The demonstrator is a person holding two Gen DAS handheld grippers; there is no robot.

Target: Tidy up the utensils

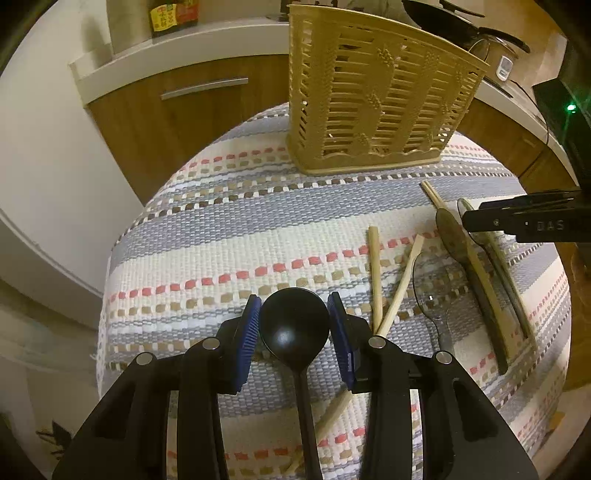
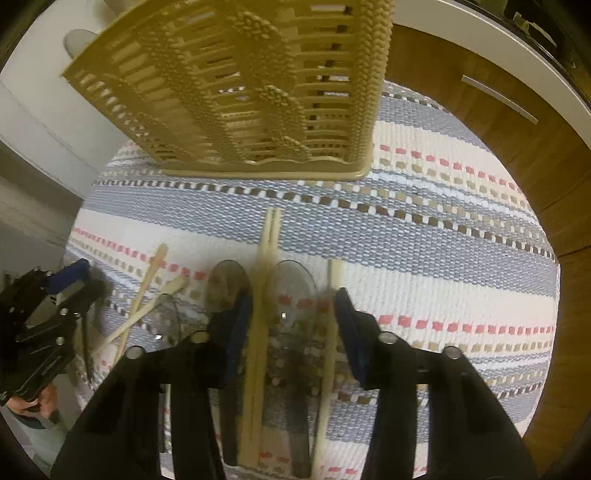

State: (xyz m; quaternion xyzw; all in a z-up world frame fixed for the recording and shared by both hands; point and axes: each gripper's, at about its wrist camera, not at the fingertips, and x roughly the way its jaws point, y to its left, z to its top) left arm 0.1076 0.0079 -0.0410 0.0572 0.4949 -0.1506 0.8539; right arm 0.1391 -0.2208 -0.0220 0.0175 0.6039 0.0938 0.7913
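The black spoon (image 1: 293, 325) lies bowl-up on the striped woven mat (image 1: 229, 243), its handle running back beneath your left gripper (image 1: 294, 325). The blue pads (image 1: 248, 332) sit against either side of the bowl, so the jaws look narrowed onto it; the spoon is not yet lifted.

Your right gripper (image 2: 294, 325) hangs low over the remaining pile. Between its jaws lie a pair of chopsticks (image 2: 263, 295) and a clear spoon (image 2: 295, 291), with another chopstick (image 2: 332, 317) close inside the right pad. The jaws stand partly closed, but that view is blurred and I cannot tell whether the pads are pressing on anything.

The tan slatted utensil holder (image 1: 376, 96) stands upright at the far edge of the mat, well apart from both grippers. Little can be seen through the slats, and I judge the task to be at an early stage: two crossed chopsticks (image 1: 388, 288), a second clear spoon (image 1: 432, 295) and a darker spoon (image 1: 454, 240) are all loose on the mat.

Beyond the mat you have wooden cabinet fronts (image 1: 177, 110) under a pale counter, a labelled bottle (image 1: 173, 14) at the back and dark cookware (image 1: 458, 22) to the right.
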